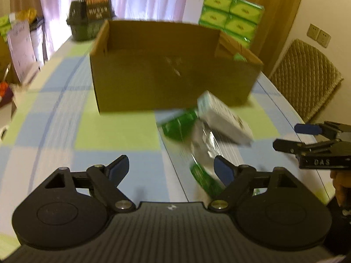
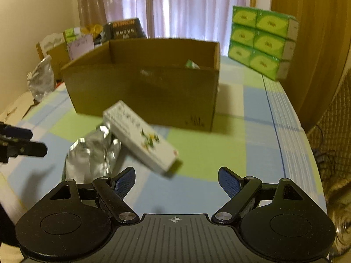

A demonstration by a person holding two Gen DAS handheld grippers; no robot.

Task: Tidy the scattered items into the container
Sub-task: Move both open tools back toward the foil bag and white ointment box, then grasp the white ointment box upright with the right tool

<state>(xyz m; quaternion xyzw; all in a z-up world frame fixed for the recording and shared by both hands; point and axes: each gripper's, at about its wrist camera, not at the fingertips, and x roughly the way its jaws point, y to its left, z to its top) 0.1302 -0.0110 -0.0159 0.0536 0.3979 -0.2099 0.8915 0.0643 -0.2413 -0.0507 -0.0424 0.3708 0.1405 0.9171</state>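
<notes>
Now both of your grippers hover over the checked tablecloth (image 2: pixel 219 153), jaws spread wide and holding nothing, with the cardboard box (image 2: pixel 142 92) standing open behind the last loose items. From the right gripper (image 2: pixel 176 180), the white carton (image 2: pixel 140 140) lies just ahead and slightly left, one end propped on the crumpled foil pouch (image 2: pixel 92 155), its long axis running diagonally from far-left to near-right. From the left gripper (image 1: pixel 171 168), that same white carton (image 1: pixel 223 118) sits ahead and well to the right, beside the foil pouch (image 1: pixel 204 140) and green packets (image 1: pixel 179 122). Your right gripper looks the nearer of the two, so the pick likely falls to it; you would need to turn its fingers across the carton's narrow width rather than along its length.
</notes>
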